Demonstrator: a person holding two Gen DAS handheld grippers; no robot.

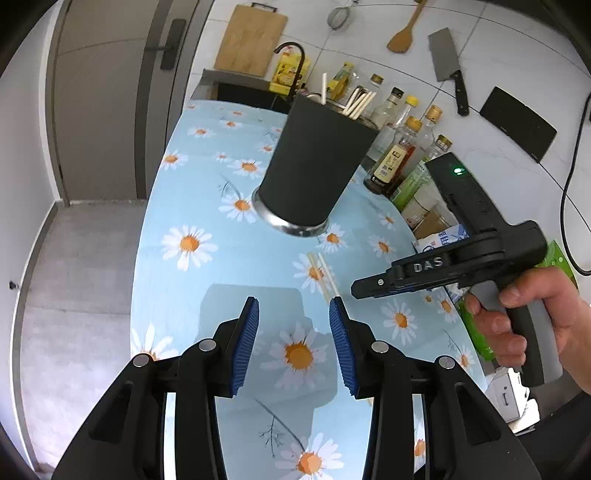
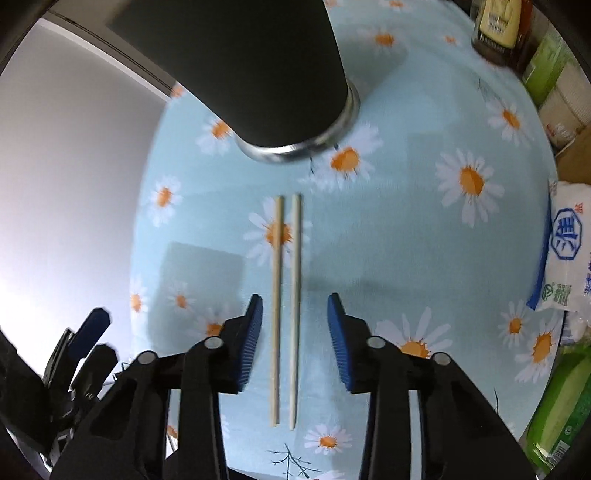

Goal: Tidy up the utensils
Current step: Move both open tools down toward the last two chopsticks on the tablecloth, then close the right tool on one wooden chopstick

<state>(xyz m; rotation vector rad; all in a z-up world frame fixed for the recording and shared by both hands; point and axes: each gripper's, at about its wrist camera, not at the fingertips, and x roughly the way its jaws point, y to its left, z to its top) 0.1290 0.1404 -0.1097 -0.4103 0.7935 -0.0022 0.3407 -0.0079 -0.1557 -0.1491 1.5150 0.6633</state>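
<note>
A tall black utensil holder (image 1: 314, 162) with a steel base stands on the daisy tablecloth and holds several pale chopsticks (image 1: 360, 103). It also fills the top of the right wrist view (image 2: 258, 74). A pair of wooden chopsticks (image 2: 286, 306) lies side by side on the cloth, partly seen in the left wrist view (image 1: 325, 275). My right gripper (image 2: 294, 314) is open, hovering with the chopsticks between its blue pads. Its side shows in the left wrist view (image 1: 384, 286). My left gripper (image 1: 294, 317) is open and empty above the cloth.
Sauce bottles (image 1: 402, 147) and packets (image 2: 569, 258) line the table's right edge. A cutting board (image 1: 251, 37), spatula (image 1: 404, 33) and cleaver (image 1: 448, 66) hang on the tiled wall. The table's left edge drops to the floor (image 1: 81, 266).
</note>
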